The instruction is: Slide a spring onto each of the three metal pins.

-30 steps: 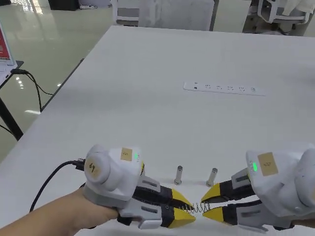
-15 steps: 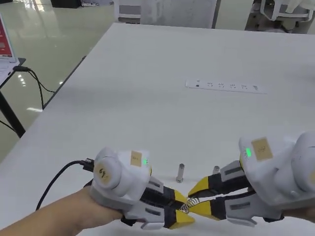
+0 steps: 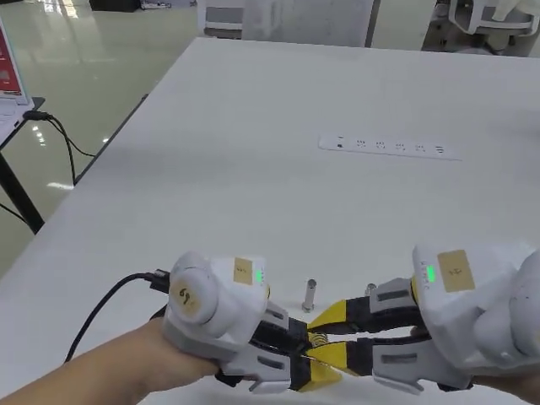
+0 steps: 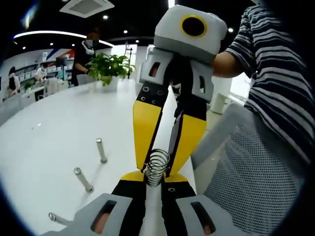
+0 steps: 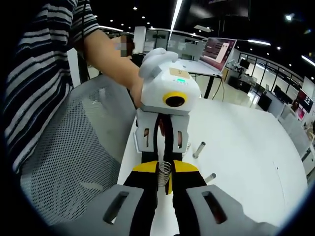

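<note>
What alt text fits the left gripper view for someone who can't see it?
A coil spring is held at the tips of the left gripper, with the right gripper opposite, its yellow jaws flanking the spring. To the left, three bare metal pins are on the white table; a person's striped sleeve and a mesh chair are at right.

A plain white worktop (image 3: 253, 126) with a smooth, matte surface carries everything. Three short silver metal pins (image 4: 101, 150) stand upright on it near its front edge, in a row and apart from each other. Well beyond them, toward the far side, a long white power strip (image 3: 390, 148) lies flat, its sockets facing up.
</note>
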